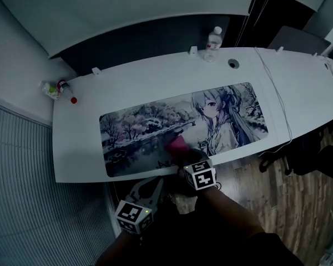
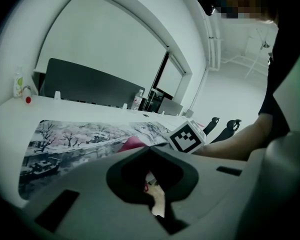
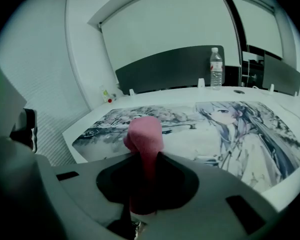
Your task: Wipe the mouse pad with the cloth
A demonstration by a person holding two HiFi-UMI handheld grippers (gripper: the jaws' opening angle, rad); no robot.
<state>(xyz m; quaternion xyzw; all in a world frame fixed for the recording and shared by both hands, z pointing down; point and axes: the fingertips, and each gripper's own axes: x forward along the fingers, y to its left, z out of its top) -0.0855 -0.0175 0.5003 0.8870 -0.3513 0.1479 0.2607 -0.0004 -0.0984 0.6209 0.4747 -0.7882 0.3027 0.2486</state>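
In the head view we see a white desk [image 1: 155,76] with the long illustrated mouse pad [image 1: 150,126] laid along it, a water bottle [image 1: 213,40] standing at the far edge and a thin cable [image 1: 277,93] running across the desk past the pad's right end. The pink cloth [image 1: 176,144] sits on the pad's near edge, about midway along it, with the right gripper [image 1: 184,155] reaching over the desk edge to it. The left gripper [image 1: 160,180] hangs just off the desk on the near side, below the pad's edge and beside the right one. In the left gripper view we find the left gripper's jaws brought together with nothing between them, pointing low across the pad [image 2: 80,139]. Beyond them a bit of the cloth [image 2: 132,143] shows on the pad, next to the right gripper's marker cube [image 2: 186,137] and the person's forearm [image 2: 240,139]. In the right gripper view we see the right gripper's jaws clamped on the cloth [image 3: 145,134], which bunches up in a rounded wad above them. The pad [image 3: 230,129] spreads out beyond it, and the bottle [image 3: 216,68] stands in front of a dark partition [image 3: 175,69].
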